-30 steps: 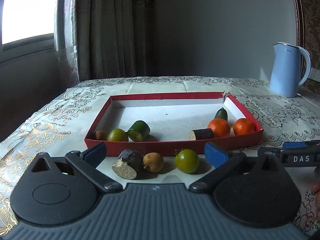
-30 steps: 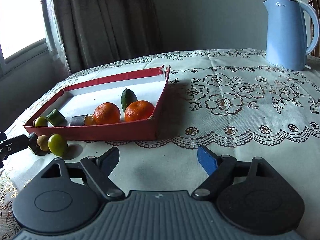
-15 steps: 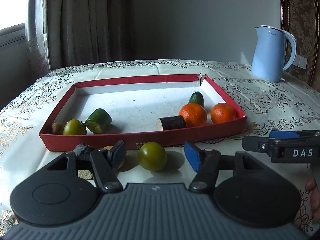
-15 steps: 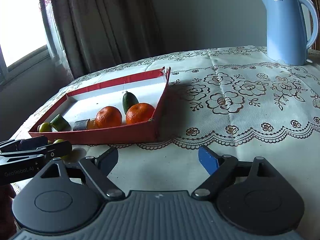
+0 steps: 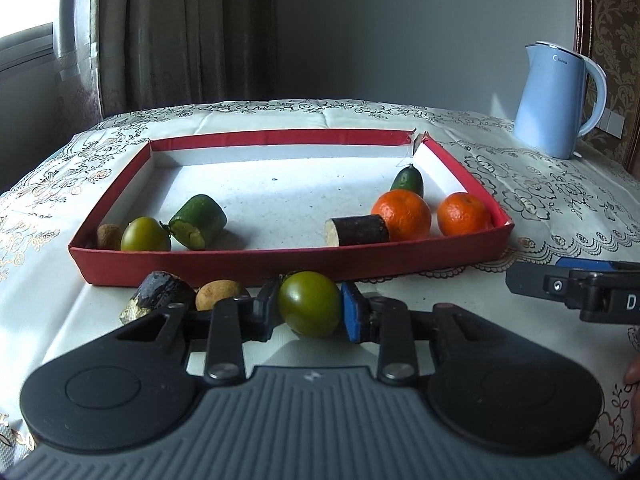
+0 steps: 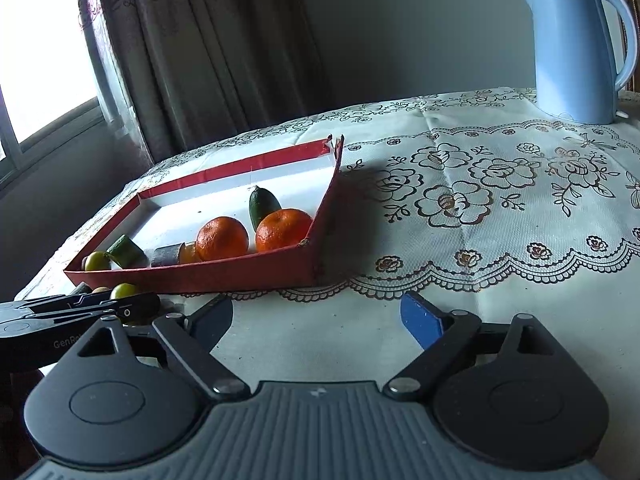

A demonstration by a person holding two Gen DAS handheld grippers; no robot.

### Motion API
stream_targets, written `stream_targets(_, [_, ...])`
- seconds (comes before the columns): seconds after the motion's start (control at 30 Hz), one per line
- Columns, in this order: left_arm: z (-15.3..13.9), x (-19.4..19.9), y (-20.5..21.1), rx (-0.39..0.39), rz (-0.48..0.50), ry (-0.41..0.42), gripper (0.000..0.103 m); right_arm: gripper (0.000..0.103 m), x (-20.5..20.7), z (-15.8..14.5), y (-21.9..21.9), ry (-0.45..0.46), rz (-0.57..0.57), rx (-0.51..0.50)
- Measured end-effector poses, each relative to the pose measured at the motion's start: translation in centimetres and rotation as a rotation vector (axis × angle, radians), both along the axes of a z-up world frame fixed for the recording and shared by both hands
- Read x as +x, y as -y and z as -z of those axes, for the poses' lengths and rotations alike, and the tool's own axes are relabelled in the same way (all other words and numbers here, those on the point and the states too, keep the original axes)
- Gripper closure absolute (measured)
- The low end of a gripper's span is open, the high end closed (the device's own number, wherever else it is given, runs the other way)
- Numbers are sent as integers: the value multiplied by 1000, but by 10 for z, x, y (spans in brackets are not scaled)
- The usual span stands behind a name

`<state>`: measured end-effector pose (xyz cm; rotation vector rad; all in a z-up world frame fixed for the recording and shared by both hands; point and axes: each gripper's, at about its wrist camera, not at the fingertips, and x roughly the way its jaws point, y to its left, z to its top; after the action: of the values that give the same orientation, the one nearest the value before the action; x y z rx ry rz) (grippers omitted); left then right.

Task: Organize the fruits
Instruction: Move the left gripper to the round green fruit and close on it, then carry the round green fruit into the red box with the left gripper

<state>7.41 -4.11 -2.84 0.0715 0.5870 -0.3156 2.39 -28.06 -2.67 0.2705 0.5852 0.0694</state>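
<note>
My left gripper (image 5: 309,307) is shut on a green tomato (image 5: 309,303) on the tablecloth, just in front of the red tray (image 5: 280,266). A dark cut piece (image 5: 160,295) and a small brown fruit (image 5: 218,292) lie left of it. In the tray are two oranges (image 5: 402,214), (image 5: 463,214), a dark cut piece (image 5: 358,230), a small cucumber (image 5: 408,178), a green cut piece (image 5: 197,221), a green tomato (image 5: 145,235) and a brown fruit (image 5: 109,236). My right gripper (image 6: 318,318) is open and empty, right of the tray (image 6: 240,276).
A light blue kettle (image 5: 558,100) stands at the back right of the table and also shows in the right wrist view (image 6: 576,48). Curtains and a window are behind on the left. The right gripper's side shows at the right edge (image 5: 576,290).
My left gripper has moved forward around the green tomato and closed on it. The right gripper stayed open and barely moved.
</note>
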Motion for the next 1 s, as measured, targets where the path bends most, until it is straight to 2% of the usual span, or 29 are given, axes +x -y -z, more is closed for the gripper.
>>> stream_targets(0.23, [-5,-7,-4,-15,-13,11,73,10,0,0,1,3,-1,10])
stream_targets(0.43, [-18,-21,-12,6,-50,60,73,10,0,0,1,3,-1,11])
stream_targets(0.63, [-29,-33,-33,28,-117,113,73,10,0,0,2,3,-1,11])
stream_targets(1.0, [-28,-33,-84,19,-232,114,73,10,0,0,1,-1,-1,-2])
